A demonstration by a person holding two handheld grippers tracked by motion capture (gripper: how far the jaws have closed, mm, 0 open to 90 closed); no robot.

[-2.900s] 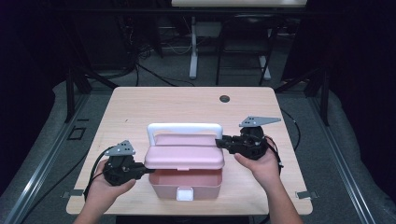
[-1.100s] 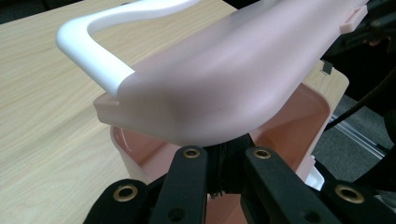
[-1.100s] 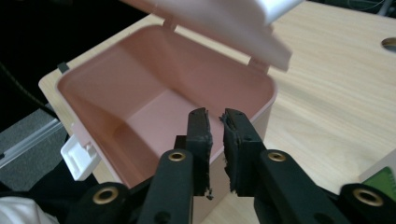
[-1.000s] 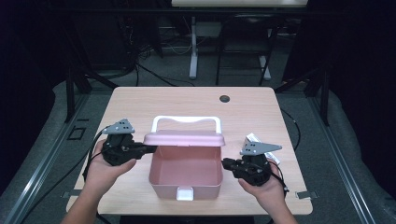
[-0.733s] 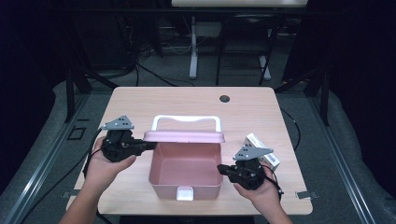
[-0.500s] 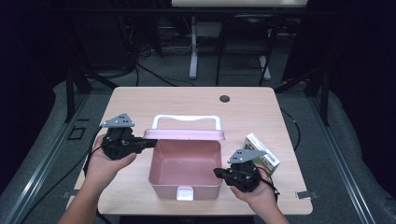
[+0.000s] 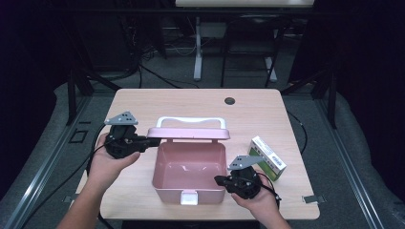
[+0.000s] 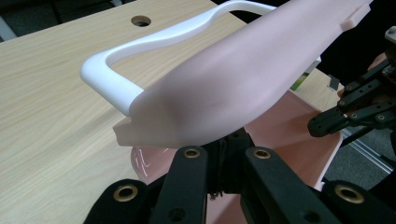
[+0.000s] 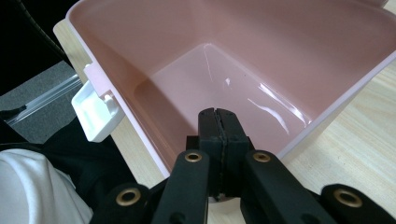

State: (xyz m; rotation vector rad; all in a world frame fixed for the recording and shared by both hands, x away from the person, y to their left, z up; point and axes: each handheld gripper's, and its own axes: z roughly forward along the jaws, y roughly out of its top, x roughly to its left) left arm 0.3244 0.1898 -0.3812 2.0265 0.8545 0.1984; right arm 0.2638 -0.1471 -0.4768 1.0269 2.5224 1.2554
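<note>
A pink box (image 7: 189,167) stood open on the desk (image 7: 248,105), its lid (image 7: 187,133) raised at the far side with the white handle (image 7: 191,121) above. The left tongs (image 7: 144,141) were clamped on the lid's left corner, holding it up. The right tongs (image 7: 218,180) rested at the box's near right rim, jaws pressed together with nothing between them, having just finished closing; in the right gripper view their tips hung over the bare interior. A white latch (image 9: 93,110) projected from the front wall. A small green-and-white carton (image 7: 267,157) lay just right of the box.
</note>
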